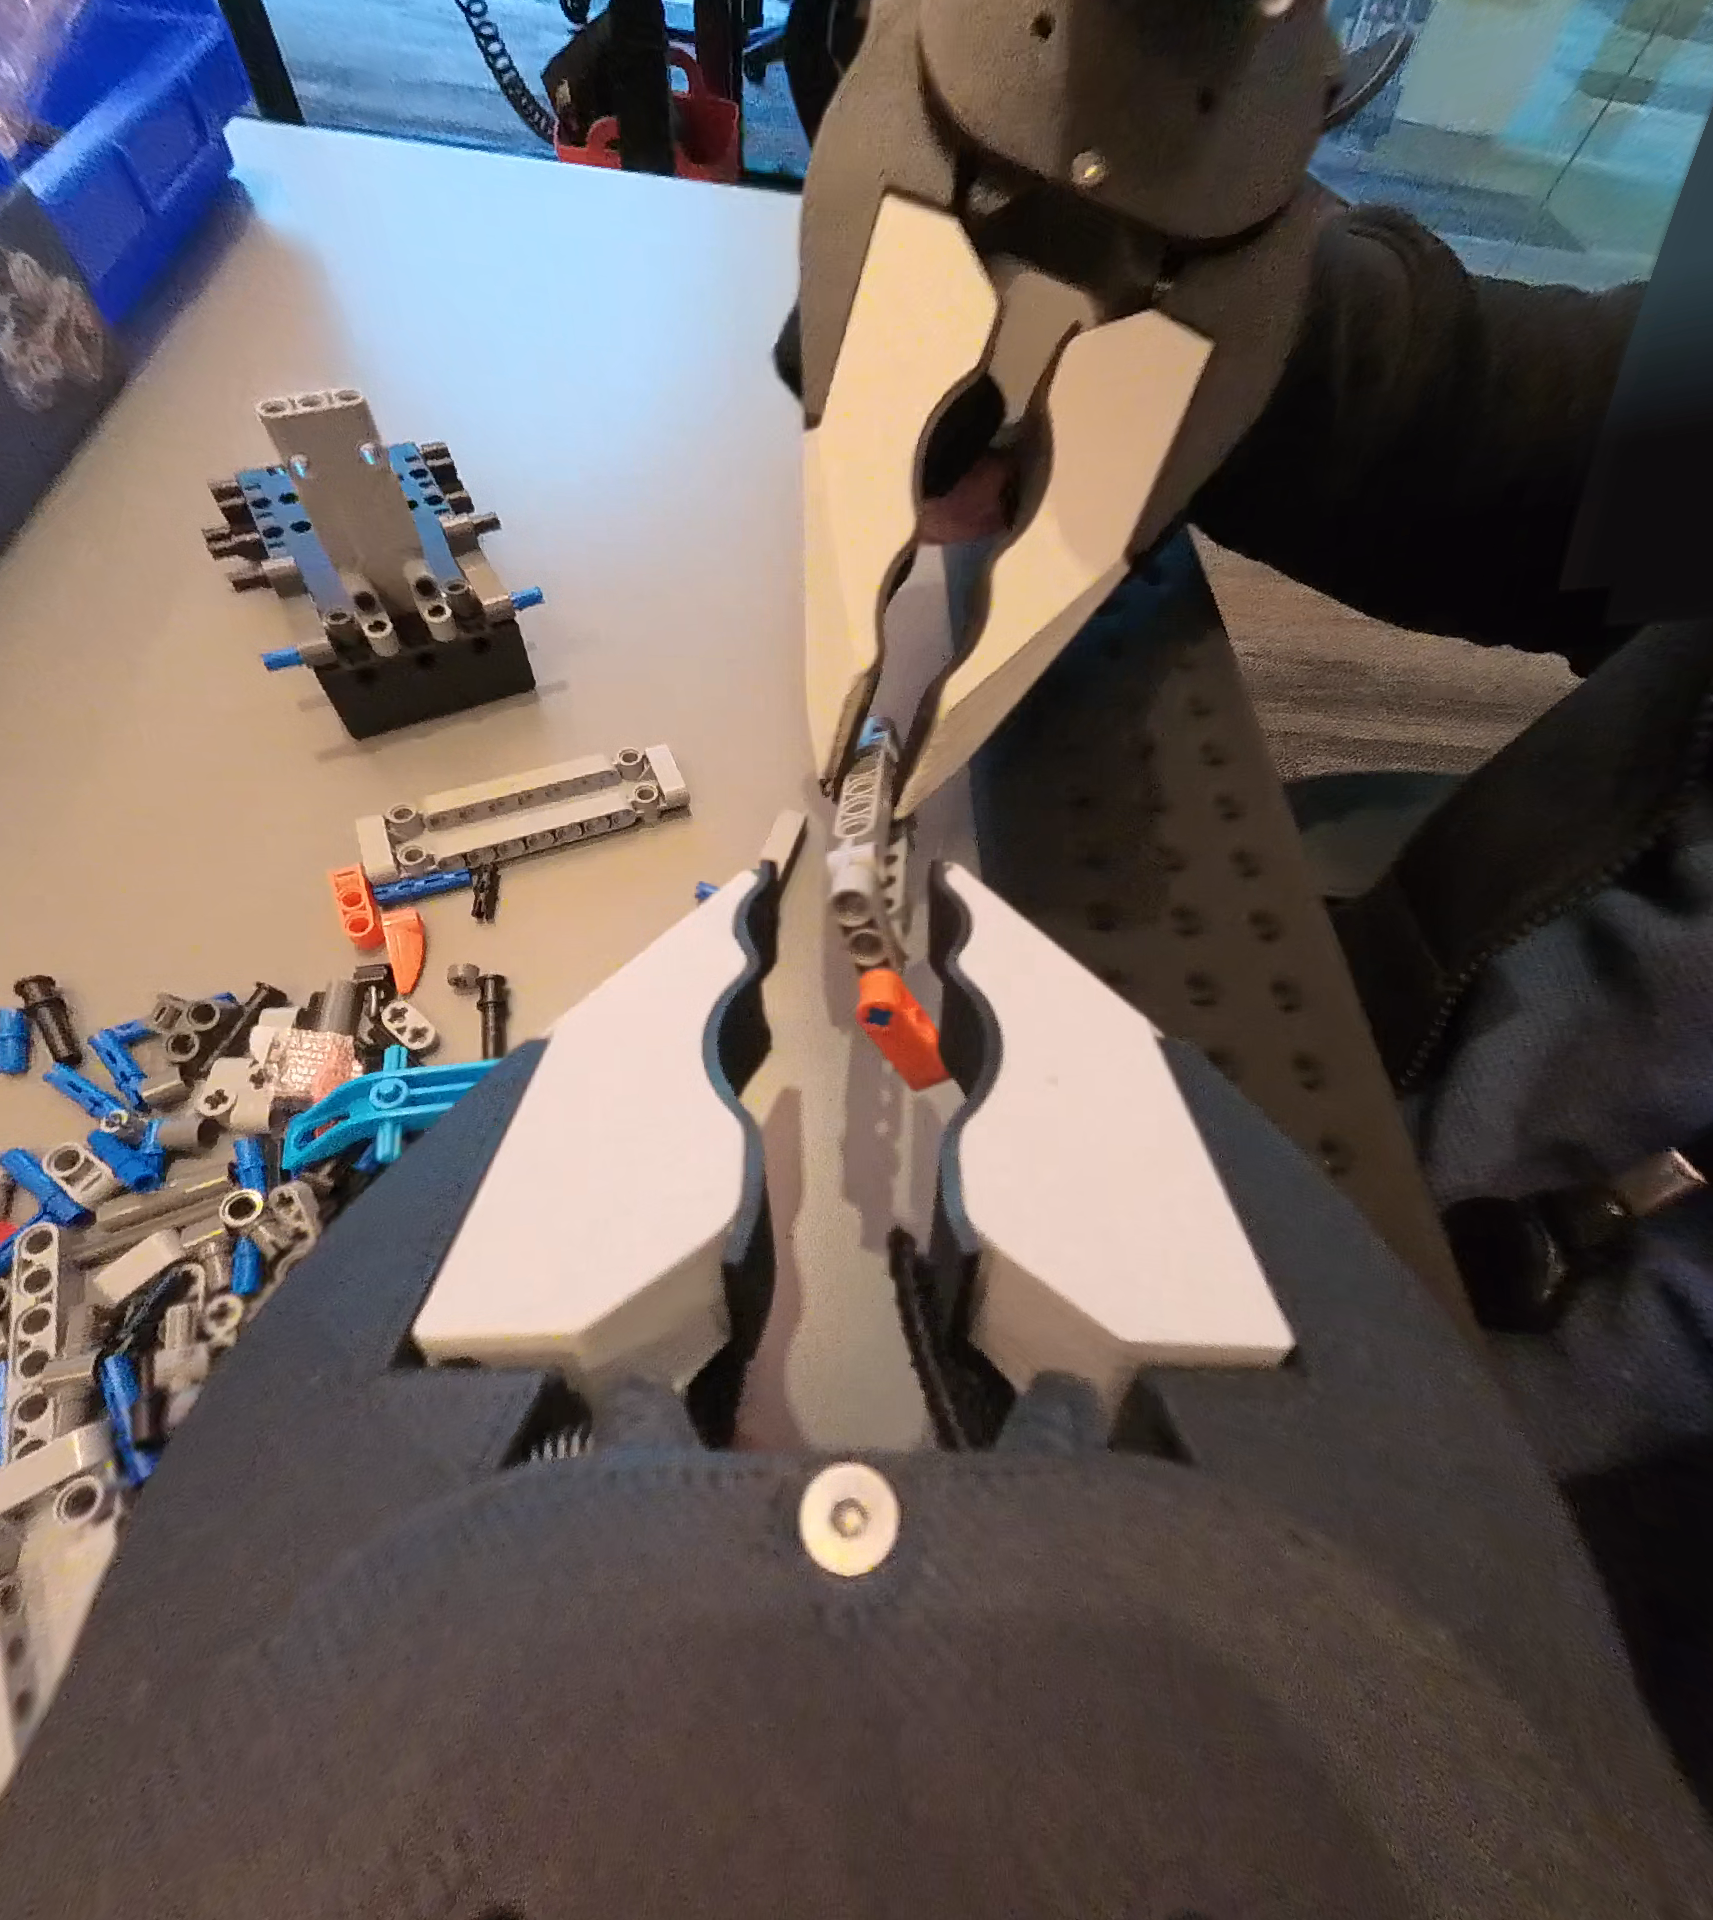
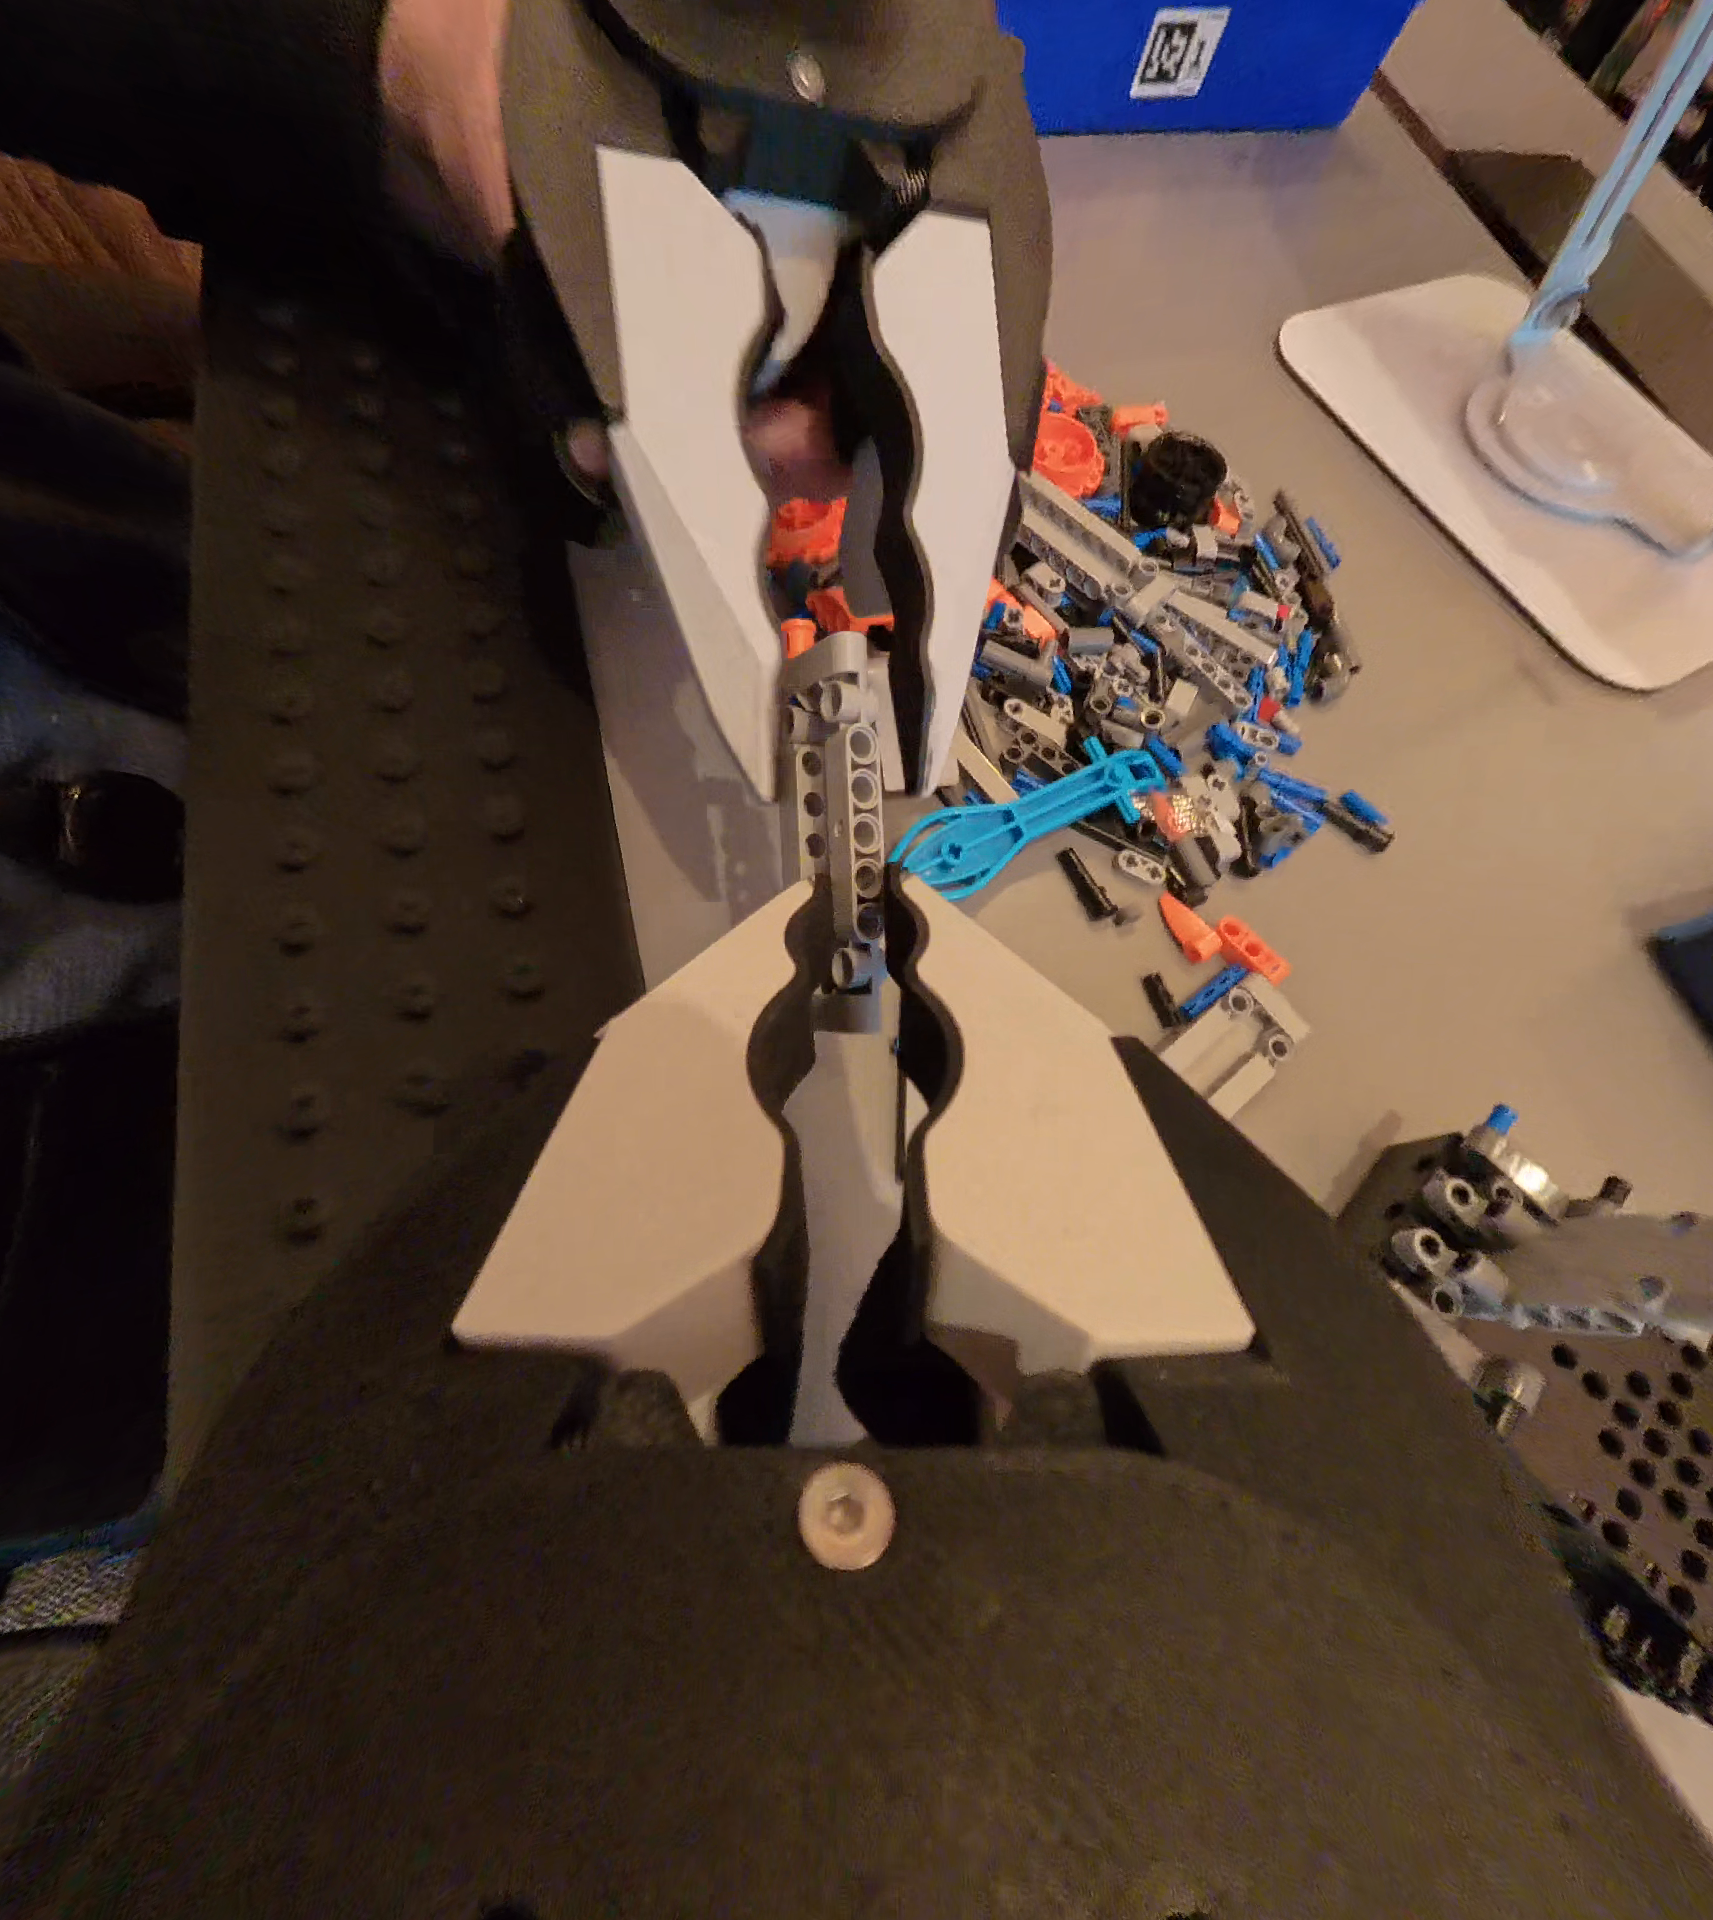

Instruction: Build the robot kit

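Grey beam assembly (image 2: 847, 821) hangs mid-frame above the grey surface (image 1: 571, 343), its ends pinched between the narrowed fingers of the left gripper (image 2: 836, 727) and right gripper (image 2: 847, 935). Loose building pieces (image 1: 104, 1153) litter the surface at lower left, a blue bin (image 1: 135, 177) at upper left and a window behind.

left wrist view: close, looking along its fingers at the opposite gripper (image 1: 867, 790).
right wrist view: close, facing back, somewhat blurred.
shared: grey beam assembly (image 2: 847, 821), parts pile (image 1: 104, 1195), table (image 1: 540, 343).
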Available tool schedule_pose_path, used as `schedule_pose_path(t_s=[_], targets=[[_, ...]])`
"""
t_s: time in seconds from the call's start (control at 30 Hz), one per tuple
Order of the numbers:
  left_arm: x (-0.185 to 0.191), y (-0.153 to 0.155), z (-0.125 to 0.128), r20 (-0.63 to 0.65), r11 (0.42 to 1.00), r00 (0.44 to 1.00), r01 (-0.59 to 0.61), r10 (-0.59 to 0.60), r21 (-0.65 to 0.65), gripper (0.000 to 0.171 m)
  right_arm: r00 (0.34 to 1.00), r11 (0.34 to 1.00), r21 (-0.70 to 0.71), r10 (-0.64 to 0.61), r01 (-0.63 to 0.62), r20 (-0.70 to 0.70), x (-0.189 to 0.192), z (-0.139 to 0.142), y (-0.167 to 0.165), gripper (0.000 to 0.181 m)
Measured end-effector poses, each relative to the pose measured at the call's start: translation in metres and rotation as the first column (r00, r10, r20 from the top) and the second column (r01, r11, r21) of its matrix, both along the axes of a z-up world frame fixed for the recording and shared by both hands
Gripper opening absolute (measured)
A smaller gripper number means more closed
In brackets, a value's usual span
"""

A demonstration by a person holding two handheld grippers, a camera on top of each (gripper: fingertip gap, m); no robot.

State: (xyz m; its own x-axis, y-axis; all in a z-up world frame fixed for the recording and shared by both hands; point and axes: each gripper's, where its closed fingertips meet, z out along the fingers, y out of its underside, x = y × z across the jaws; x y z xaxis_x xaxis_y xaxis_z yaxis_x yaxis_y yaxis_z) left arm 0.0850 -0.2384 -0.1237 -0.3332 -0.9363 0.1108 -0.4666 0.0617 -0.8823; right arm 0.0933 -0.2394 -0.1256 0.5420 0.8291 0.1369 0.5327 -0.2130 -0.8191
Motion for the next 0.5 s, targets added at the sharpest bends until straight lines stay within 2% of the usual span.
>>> schedule_pose_path(t_s=[0.07, 0.1, 0.23, 0.3, 0.37, 0.43, 0.5], targets=[[0.0, -0.001, 0.002, 0.019, 1.0, 1.0, 0.001, -0.001, -0.021, 0.01, 0.999, 1.0, 0.027, 0.0, -0.001, 0.04, -0.002, 0.0, 0.0, 0.008], [0.0, -0.003, 0.0, 0.011, 1.0, 1.0, 0.005, -0.005, -0.015, 0.007, 0.998, 0.999, 0.039, -0.004, 0.002, 0.055, -0.003, -0.001, 0.001, 0.008], [-0.004, -0.002, 0.001, 0.018, 1.0, 1.0, 0.015, -0.015, 0.024, 0.006, 0.999, 1.0, -0.014, 0.006, -0.007, -0.038, -0.004, 0.003, 0.001, 0.009], [-0.007, 0.004, -0.001, 0.011, 0.998, 1.0, 0.003, -0.004, 0.058, 0.006, 0.995, 0.998, -0.053, -0.04, 0.035, -0.088, 0.007, 0.004, 0.007, 0.014], [-0.012, 0.008, -0.009, -0.033, 0.991, 0.999, 0.013, -0.008, 0.134, 0.006, 0.995, 0.98, -0.18, -0.092, 0.082, -0.049, 0.02, -0.015, 0.009, 0.022], [-0.015, 0.005, -0.015, -0.065, 0.987, 0.997, 0.045, -0.035, 0.155, 0.006, 0.995, 0.952, -0.29, -0.093, 0.095, 0.021, 0.028, -0.039, 0.005, 0.027], [-0.016, 0.006, -0.021, -0.094, 0.982, 0.995, 0.06, -0.043, 0.177, 0.006, 0.993, 0.933, -0.341, -0.106, 0.119, 0.055, 0.032, -0.054, 0.006, 0.023]])
